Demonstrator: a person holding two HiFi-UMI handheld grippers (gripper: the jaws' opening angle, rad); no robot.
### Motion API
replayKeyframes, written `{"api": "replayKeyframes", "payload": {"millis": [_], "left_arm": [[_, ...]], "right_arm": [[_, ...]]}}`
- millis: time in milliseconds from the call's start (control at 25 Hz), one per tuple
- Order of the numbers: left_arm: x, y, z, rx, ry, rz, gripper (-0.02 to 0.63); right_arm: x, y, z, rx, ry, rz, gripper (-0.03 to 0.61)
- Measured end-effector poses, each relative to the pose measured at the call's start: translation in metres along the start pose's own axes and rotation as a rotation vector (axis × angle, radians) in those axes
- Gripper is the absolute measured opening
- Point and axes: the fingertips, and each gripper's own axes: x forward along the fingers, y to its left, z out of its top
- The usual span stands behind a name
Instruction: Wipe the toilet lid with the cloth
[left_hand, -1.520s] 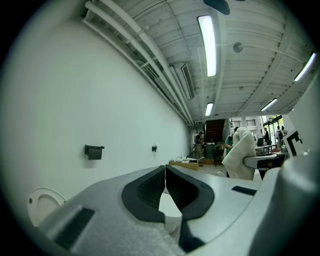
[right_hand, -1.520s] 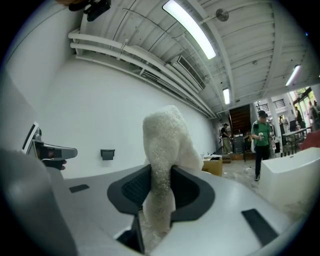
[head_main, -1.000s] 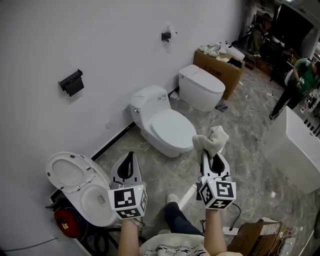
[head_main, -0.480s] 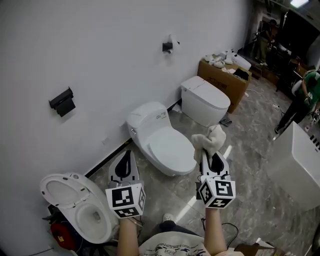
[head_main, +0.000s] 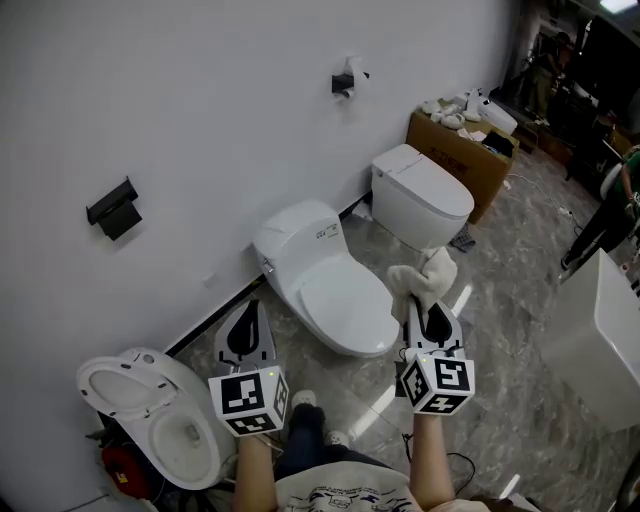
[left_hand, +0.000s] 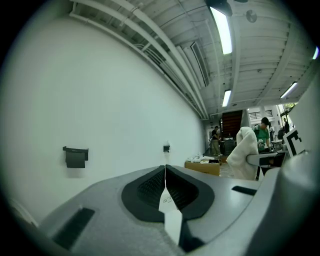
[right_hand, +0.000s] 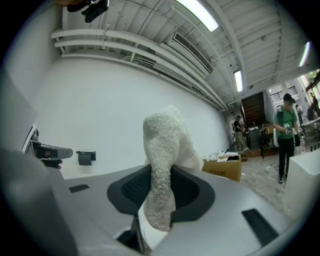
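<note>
A white toilet with its lid (head_main: 345, 303) down stands against the wall, ahead of me and between my two grippers. My right gripper (head_main: 427, 312) is shut on a white fluffy cloth (head_main: 424, 280), which sticks up past the jaws (right_hand: 165, 165) and hangs in the air just right of the lid. My left gripper (head_main: 247, 325) is shut with nothing in it, its jaws pressed together (left_hand: 165, 181), and hovers left of the toilet above the floor. From the left gripper view the cloth (left_hand: 244, 160) shows at the right.
A second toilet (head_main: 150, 415) with its seat raised stands at the lower left. A third toilet (head_main: 420, 198) and a cardboard box (head_main: 465, 145) sit further along the wall. A black holder (head_main: 112, 208) hangs on the wall. A white tub (head_main: 605, 340) is on the right. People stand far off.
The view has shifted towards the middle toilet, which now lies closer and more central between the grippers. Both grippers keep their pose; the cloth stays held.
</note>
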Motion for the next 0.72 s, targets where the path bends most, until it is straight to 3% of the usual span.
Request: {"api": "replayKeyframes", "payload": {"millis": [720], "left_arm": [[0.201, 0.042, -0.011, -0.013, 0.035, -0.093, 0.011]], "right_arm": [[0.176, -0.016, -0.022, -0.009, 0.048, -0.081, 0.103]]}}
